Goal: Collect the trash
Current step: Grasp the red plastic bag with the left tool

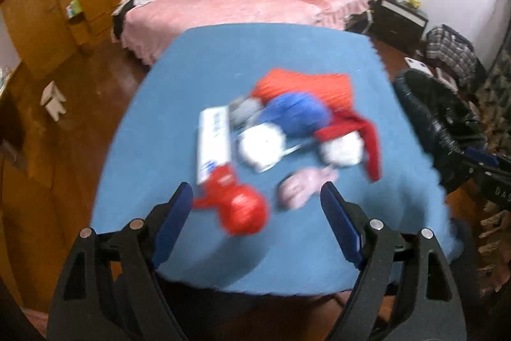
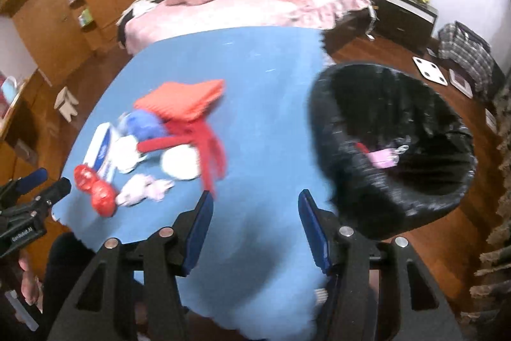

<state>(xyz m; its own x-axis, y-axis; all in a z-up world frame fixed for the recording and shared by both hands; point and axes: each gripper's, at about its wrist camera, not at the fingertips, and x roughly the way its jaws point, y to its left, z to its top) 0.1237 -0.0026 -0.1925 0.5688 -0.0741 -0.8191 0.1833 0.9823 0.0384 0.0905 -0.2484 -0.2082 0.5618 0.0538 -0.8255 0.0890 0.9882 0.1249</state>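
Right wrist view is showing the bin [image 2: 392, 146] at right already holding pink trash, while wrappers [image 2: 95, 187] are waiting lower left on the table [image 2: 271, 104]; both claws, left gripper [image 1: 257, 197] and right gripper [image 2: 254, 203], are hanging released.

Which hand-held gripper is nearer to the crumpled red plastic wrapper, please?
Left. The left hand-held gripper hovers open right over the crumpled red plastic wrapper; the right hand-held gripper is open farther right, beside the black-lined bin.

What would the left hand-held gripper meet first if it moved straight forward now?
Probably the red crumpled wrapper, just ahead between the open left hand-held gripper fingers, with the pink crumpled piece beside it; blur makes depth uncertain.
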